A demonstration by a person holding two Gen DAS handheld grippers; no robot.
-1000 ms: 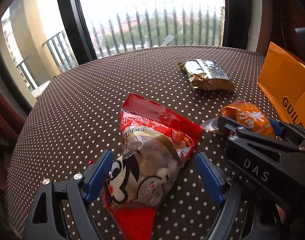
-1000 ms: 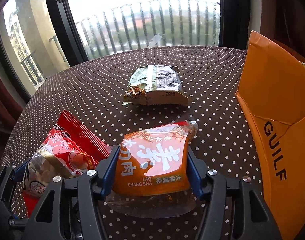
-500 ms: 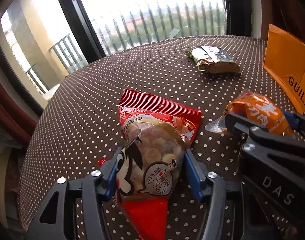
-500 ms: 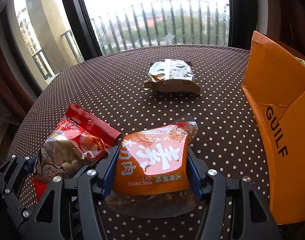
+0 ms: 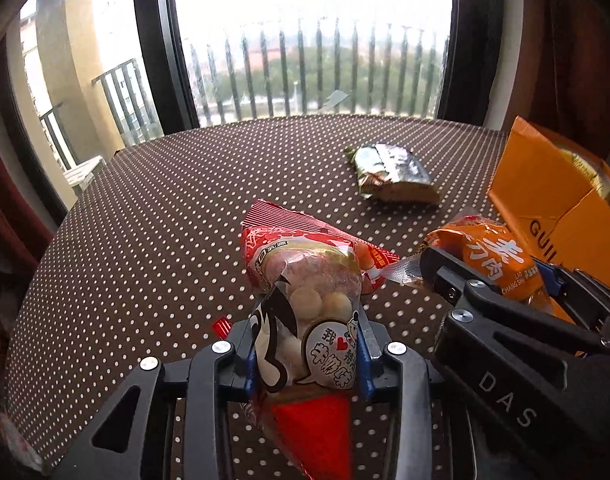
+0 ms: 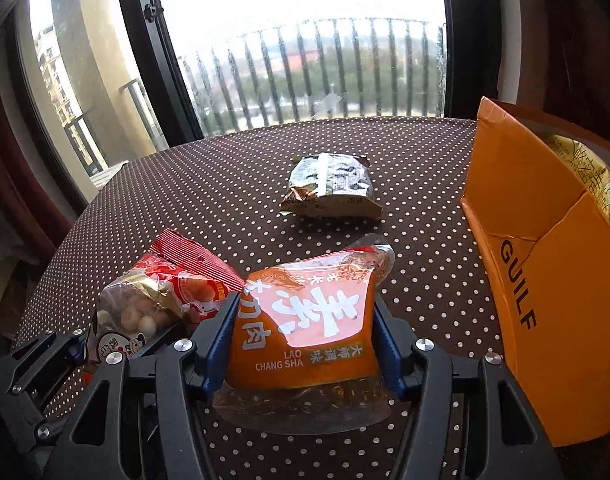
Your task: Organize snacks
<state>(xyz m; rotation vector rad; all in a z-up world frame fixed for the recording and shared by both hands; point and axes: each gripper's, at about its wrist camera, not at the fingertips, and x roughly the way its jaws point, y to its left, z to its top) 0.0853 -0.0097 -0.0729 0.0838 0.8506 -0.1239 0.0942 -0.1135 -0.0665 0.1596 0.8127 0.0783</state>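
Observation:
My left gripper is shut on a red snack bag with round white pieces, held above the dotted table. The red bag also shows at the lower left of the right wrist view. My right gripper is shut on an orange snack packet, also held off the table; the packet shows in the left wrist view. A green and silver snack packet lies alone on the table further back, also in the left wrist view.
An open orange cardboard box marked GUILF stands at the right, with a pale packet inside; it also shows in the left wrist view. A large window with railing lies beyond the table's far edge.
My left gripper closed from open onto the red bag and lifted it. My right gripper kept its hold on the orange packet and rose a little.

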